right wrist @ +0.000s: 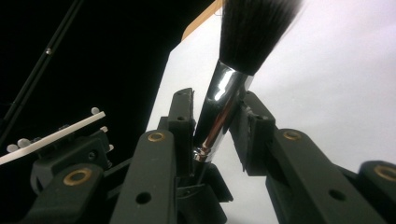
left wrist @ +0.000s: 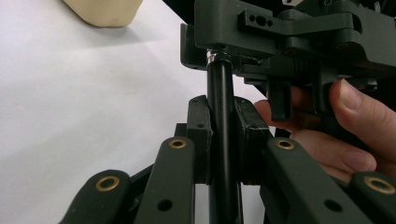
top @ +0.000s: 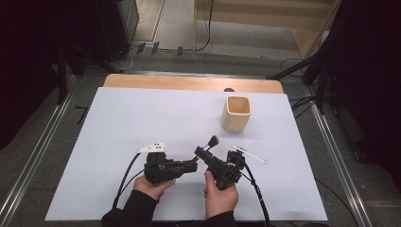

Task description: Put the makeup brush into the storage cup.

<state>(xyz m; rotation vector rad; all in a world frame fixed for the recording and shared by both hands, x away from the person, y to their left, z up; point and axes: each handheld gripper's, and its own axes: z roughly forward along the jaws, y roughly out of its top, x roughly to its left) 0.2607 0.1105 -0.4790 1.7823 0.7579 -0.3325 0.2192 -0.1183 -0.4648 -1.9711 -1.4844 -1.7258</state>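
A makeup brush (top: pixel 211 143) with dark bristles, a silver ferrule and a black handle is held above the white sheet between both grippers. My left gripper (top: pixel 194 163) points right and is shut on the black handle (left wrist: pixel 222 121). My right gripper (top: pixel 203 152) points up and left. Its pads (right wrist: pixel 184 116) press on the silver ferrule (right wrist: pixel 219 107) just below the bristles (right wrist: pixel 254 32). In the left gripper view, my left gripper (left wrist: pixel 222 105) clamps the handle upright, and the right gripper's body sits over the handle's top. A hand holds each gripper near the table's front edge.
A beige square cup (top: pixel 236 113) stands upright on the white sheet (top: pixel 142 123), behind and right of the grippers. The wooden table edge (top: pixel 189 82) shows at the back. Cables trail from both grippers toward the front. Dark stands and floor rails flank the table.
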